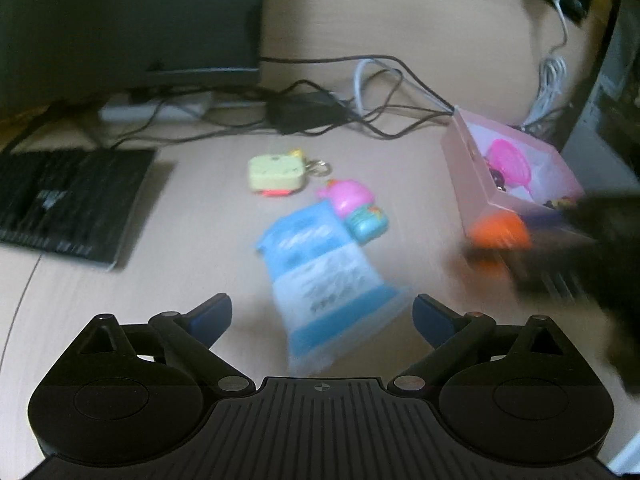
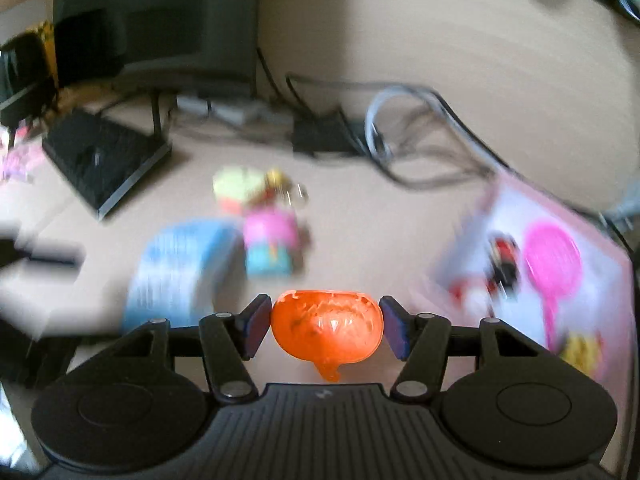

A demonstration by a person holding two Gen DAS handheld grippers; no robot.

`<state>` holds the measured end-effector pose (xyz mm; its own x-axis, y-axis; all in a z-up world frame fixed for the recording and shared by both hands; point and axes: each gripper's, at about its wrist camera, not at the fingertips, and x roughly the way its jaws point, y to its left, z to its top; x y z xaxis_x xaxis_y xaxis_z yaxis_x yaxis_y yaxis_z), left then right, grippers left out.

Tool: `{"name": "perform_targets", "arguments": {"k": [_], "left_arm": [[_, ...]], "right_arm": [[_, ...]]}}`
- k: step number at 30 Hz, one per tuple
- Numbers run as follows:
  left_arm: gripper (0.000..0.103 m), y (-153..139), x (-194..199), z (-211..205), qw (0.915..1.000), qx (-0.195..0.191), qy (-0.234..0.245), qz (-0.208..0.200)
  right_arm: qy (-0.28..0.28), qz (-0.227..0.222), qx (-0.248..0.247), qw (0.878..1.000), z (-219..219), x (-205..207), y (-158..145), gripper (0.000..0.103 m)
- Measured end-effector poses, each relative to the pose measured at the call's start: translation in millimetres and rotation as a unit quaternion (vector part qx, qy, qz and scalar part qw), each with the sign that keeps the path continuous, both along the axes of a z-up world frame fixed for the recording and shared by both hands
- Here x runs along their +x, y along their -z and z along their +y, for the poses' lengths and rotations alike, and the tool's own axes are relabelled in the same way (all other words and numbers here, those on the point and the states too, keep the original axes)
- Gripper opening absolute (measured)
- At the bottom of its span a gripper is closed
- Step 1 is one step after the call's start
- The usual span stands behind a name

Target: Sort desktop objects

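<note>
Desk surface is shown through the left wrist camera, pale wood with clutter. The left gripper (image 1: 322, 316) is spread wide and holds nothing; between its fingers, on the desk (image 1: 192, 232), a blue packet (image 1: 320, 268) lies flat. Just beyond it, a pink and teal toy (image 1: 356, 208) touches the packet's far corner, and a yellow keychain (image 1: 276, 174) is set a little farther off. At the right, a pink box (image 1: 472, 168) already contains a bright pink item and other small things (too blurred to be named). Tangled cables (image 1: 360, 112) run along the far side.

Through the right wrist camera, the right gripper (image 2: 326, 328) is seen clenched on an orange shell-shaped piece (image 2: 326, 330), pads pressed against both its sides, above the desk. The pink box (image 2: 580, 300) lies to the right. Sorting is judged partly done: some items are boxed, the orange piece is in hand, and the packet, toy and keychain (image 2: 240, 186) remain to be sorted.
</note>
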<state>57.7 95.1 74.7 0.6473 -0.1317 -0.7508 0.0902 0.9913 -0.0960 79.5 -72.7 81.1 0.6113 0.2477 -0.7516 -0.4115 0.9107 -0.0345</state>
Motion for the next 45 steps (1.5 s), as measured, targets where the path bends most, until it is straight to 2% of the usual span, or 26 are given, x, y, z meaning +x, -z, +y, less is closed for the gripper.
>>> {"name": "perform_targets", "arguments": {"k": [3, 6, 7, 8, 12, 13, 17, 19, 20, 23, 29, 30, 34, 36, 40, 45], "left_arm": [[0.1, 8, 19, -10, 0.9997, 0.022, 0.0, 0.003], [0.1, 15, 29, -12, 0.9954, 0.095, -0.013, -0.001], [0.102, 16, 30, -9, 0.9939, 0.109, -0.017, -0.005], [0.102, 16, 31, -4, 0.9929, 0.117, -0.021, -0.007], [0.101, 8, 38, 8, 0.9876, 0.15, -0.044, -0.017], [0.101, 4, 40, 8, 0.9885, 0.143, -0.045, -0.022], [0.101, -9, 50, -7, 0.9977, 0.058, -0.013, -0.033], [0.101, -9, 58, -25, 0.9994, 0.017, 0.015, -0.027], [0.101, -7, 60, -34, 0.9993, 0.01, 0.025, -0.026], [0.101, 8, 75, -65, 0.9987, 0.031, 0.037, -0.015], [0.1, 43, 110, -75, 0.9955, 0.088, -0.031, 0.021], [0.097, 44, 113, -71, 0.9951, 0.087, -0.04, 0.024], [0.064, 44, 119, -59, 0.9951, 0.077, -0.05, 0.037], [0.053, 44, 116, -61, 0.9952, 0.082, -0.039, 0.036], [0.053, 40, 89, -70, 0.9961, 0.084, 0.0, 0.027], [0.053, 37, 25, -91, 0.9926, 0.065, 0.095, 0.037]], "right_arm": [[0.02, 0.008, -0.012, 1.0, -18, -18, 9, 0.059], [0.05, 0.018, -0.002, 0.999, -35, -25, 14, 0.064], [0.055, 0.016, 0.003, 0.998, -39, -27, 13, 0.068], [0.059, 0.013, 0.006, 0.998, -43, -31, 12, 0.071], [0.074, 0.011, 0.016, 0.997, -58, -42, 12, 0.073], [0.079, 0.012, 0.019, 0.997, -62, -45, 14, 0.073], [0.09, 0.015, 0.027, 0.995, -73, -59, 17, 0.076], [0.091, 0.014, 0.03, 0.995, -76, -64, 18, 0.078], [0.093, 0.014, 0.03, 0.995, -77, -67, 18, 0.078], [0.1, 0.012, 0.028, 0.994, -82, -75, 19, 0.078], [0.123, 0.002, 0.019, 0.992, -99, -92, 18, 0.082], [0.128, 0.004, 0.02, 0.992, -103, -93, 18, 0.082], [0.144, 0.015, 0.028, 0.989, -113, -95, 22, 0.085], [0.147, 0.021, 0.034, 0.988, -116, -94, 25, 0.087], [0.148, 0.037, 0.044, 0.987, -115, -87, 31, 0.088], [0.144, 0.045, 0.042, 0.988, -111, -79, 36, 0.093]]}}
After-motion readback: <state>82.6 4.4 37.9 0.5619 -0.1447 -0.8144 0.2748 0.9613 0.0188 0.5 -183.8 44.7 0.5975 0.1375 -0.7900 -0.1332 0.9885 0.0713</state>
